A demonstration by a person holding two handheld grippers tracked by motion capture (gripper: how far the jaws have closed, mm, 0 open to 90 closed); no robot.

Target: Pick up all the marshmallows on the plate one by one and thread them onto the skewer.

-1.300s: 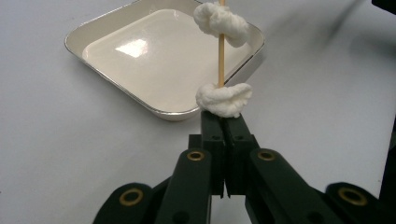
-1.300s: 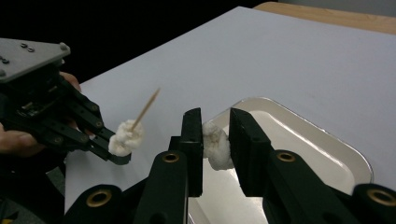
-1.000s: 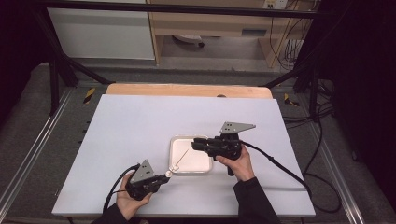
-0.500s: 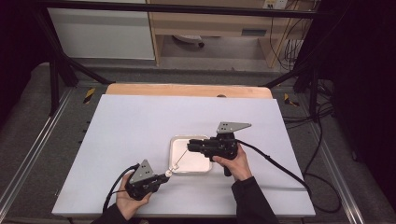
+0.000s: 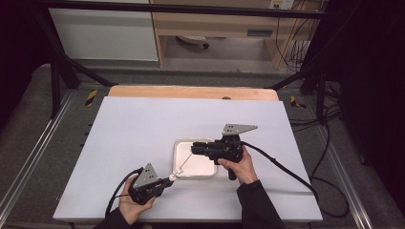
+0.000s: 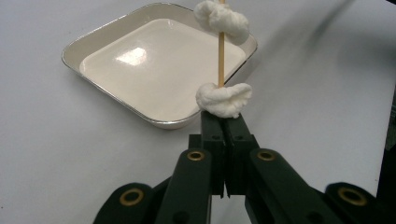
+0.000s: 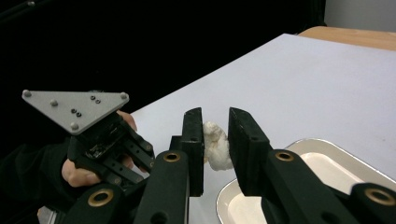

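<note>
While the left tool (image 6: pixel 223 122) pinches the skewer (image 6: pixel 221 60) by its lower end, the right tool (image 7: pixel 215 144) grips the upper marshmallow (image 7: pixel 216 145) above the tray (image 5: pixel 177 145) on the worktop (image 5: pixel 143 124). Stripping step; next, a pull along the stick's long axis, which slants up toward the right tool.

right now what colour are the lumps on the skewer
White, soft-looking lumps on a pale wooden skewer; clearest in the left gripper view.
</note>
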